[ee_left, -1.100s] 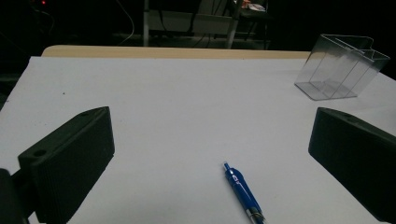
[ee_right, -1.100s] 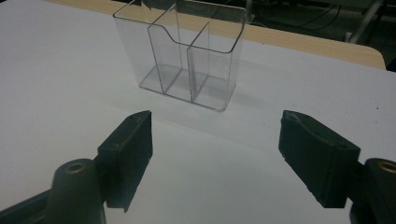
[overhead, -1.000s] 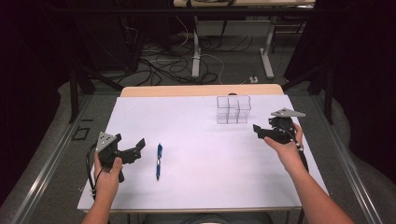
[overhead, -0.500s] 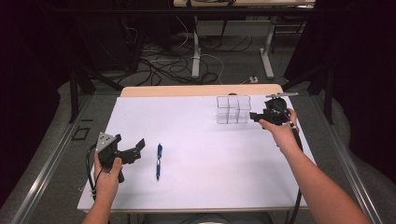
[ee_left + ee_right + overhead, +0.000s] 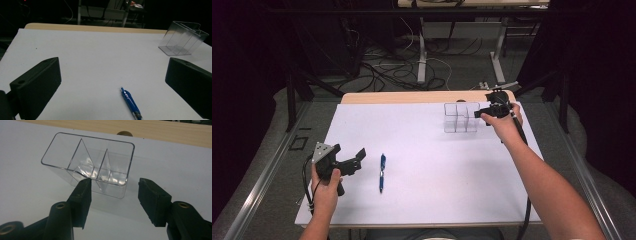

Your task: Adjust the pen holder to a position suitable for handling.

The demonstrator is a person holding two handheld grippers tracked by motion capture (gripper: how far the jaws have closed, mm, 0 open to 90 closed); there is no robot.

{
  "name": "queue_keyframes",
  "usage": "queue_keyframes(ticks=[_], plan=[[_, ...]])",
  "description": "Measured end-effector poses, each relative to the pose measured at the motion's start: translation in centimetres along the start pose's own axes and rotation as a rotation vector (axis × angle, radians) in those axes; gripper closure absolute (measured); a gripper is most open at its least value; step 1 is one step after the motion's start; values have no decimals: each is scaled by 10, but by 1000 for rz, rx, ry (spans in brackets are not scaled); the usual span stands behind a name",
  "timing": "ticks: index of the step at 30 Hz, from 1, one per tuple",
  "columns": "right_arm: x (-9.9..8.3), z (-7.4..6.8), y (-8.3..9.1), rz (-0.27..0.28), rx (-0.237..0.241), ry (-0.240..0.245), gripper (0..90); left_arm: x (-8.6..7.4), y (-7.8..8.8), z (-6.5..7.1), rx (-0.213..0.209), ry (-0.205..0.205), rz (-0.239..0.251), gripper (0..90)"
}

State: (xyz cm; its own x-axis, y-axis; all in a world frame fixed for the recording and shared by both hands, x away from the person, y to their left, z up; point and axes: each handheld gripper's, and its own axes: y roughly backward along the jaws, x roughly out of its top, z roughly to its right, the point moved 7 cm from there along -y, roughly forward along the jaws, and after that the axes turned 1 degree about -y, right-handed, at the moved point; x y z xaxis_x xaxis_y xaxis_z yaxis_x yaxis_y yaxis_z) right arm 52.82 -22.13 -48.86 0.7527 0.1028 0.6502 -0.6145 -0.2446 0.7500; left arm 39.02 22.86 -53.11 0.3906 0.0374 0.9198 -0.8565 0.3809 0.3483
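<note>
The clear box (image 5: 460, 118) is see-through, so its walls are hard to make out in the high view. It stands upright near the far right part of the white counter (image 5: 422, 200). In the left gripper view, the right side of the clear box (image 5: 183, 38) is cut off by the picture edge. The lower end of the blue pen (image 5: 131, 103) is cut off there too.

The right gripper (image 5: 482, 113) is just beside the right end of the box, a little above the counter. The right hand (image 5: 503, 121) holds it with the arm stretched far out over the counter. In the right gripper view, the right gripper (image 5: 113, 188) looks down on the box (image 5: 87, 162) with its three parts inside. Its jaws have just been closing and now stand half apart. Nothing is between them, and they hold nothing. The left jaw tip hides a bit of the box's near wall.

The left gripper (image 5: 354, 162) is low over the near left part of the counter, held by the left hand (image 5: 326, 186). Its jaws are wide apart and hold nothing. The pen (image 5: 382, 172) lies flat just to the right of it, not touching.
</note>
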Motion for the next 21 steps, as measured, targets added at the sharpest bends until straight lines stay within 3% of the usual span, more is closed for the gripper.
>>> queue_keyframes(ticks=[8,11,21], plan=[[12,1,-13,-27,-15,-4,479,1,1,-1,-2,2,3,2],[17,1,-18,-32,-19,-40,506,0,1,-2,-5,6,-5,2],[20,0,-32,-42,-36,-54,561,0,1,-1,-5,10,-2,2]])
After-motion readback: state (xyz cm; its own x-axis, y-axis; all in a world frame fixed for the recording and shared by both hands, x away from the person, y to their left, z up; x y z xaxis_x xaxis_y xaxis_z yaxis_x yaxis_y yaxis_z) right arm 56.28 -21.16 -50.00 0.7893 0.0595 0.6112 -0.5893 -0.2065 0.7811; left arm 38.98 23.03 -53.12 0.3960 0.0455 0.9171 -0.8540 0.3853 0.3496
